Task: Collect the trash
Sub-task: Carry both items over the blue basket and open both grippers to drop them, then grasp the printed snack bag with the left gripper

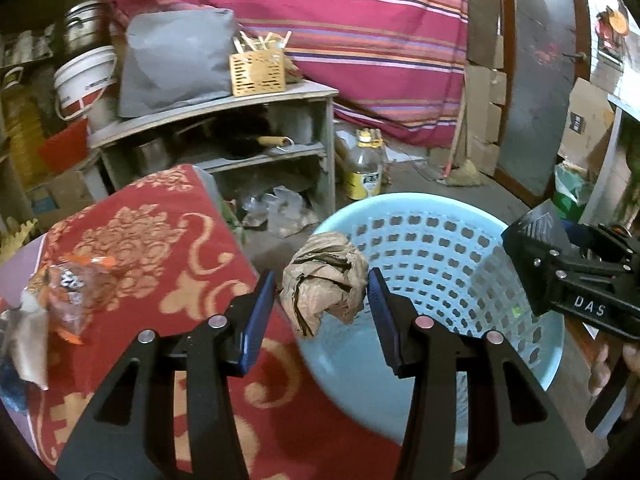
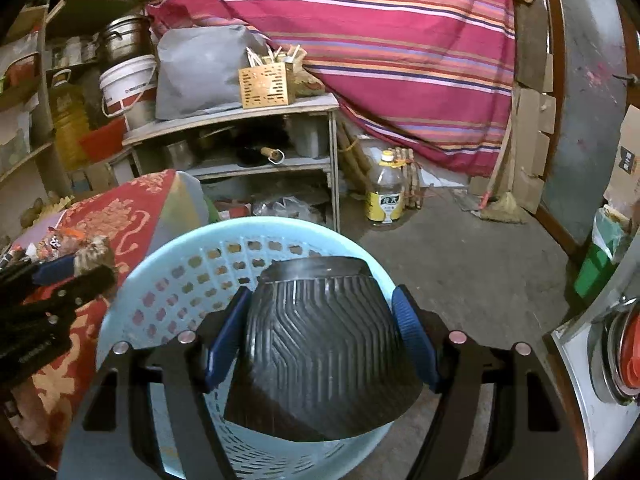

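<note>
Above near rim of blue basket (image 1: 448,240): left gripper (image 1: 322,294) clamped on crumpled brown paper (image 1: 324,280); right gripper (image 2: 322,328) clamped on black ribbed cup (image 2: 320,344), over basket.

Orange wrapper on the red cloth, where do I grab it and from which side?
Pinch the wrapper by its crumpled top from above, fingers straddling it. It lies loosely puffed on the cloth, so a side approach would likely push it.

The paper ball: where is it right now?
In the left wrist view the paper ball sits between the left gripper fingers, above the basket rim's left edge.
</note>
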Available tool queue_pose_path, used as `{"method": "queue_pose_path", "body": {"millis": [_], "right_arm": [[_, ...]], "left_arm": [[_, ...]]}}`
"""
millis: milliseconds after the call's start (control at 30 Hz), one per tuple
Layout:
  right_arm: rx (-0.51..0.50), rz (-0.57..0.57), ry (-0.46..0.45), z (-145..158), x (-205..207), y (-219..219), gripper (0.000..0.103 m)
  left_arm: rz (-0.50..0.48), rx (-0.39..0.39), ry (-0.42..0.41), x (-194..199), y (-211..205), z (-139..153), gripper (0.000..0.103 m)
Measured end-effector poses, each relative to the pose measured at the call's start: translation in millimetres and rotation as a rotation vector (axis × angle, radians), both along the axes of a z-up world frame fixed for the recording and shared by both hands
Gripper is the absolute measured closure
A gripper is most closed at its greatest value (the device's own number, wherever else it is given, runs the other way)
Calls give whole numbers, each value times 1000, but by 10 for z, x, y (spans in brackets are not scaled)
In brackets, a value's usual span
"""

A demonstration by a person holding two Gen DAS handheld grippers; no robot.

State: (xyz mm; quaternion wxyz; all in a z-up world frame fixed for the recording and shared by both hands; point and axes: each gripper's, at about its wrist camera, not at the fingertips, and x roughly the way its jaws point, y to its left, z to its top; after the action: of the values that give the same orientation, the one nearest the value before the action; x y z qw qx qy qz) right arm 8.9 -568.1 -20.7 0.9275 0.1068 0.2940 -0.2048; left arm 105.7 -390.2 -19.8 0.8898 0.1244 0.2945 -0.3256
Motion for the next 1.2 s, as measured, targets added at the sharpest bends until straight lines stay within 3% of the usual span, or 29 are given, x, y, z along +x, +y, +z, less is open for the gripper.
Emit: {"method": "queue_pose_path", "body": {"millis": [100, 233, 500, 567, 867, 1067, 1200], "right_arm": [[11, -4, 7, -28, 21, -4, 32], [22, -5, 12, -30, 64, 31, 32], [19, -5, 17, -74, 151, 223, 30], [8, -31, 24, -67, 162, 260, 14], [8, -47, -35, 347, 296, 732, 14], [-12, 54, -22, 429, 635, 1348, 14], [-45, 111, 13, 397, 860, 1711, 14]], "left_arm": [[-13, 1, 6, 24, -63, -4, 53], [-1, -14, 10, 35, -44, 51, 31], [77, -12, -71, -12, 493, 288, 18], [119, -18, -81, 15, 756, 382, 17], [317, -41, -160, 119, 1863, 729, 8], [398, -17, -99, 352, 2467, 566, 8], [402, 2, -25, 463, 2695, 363, 8]]}}
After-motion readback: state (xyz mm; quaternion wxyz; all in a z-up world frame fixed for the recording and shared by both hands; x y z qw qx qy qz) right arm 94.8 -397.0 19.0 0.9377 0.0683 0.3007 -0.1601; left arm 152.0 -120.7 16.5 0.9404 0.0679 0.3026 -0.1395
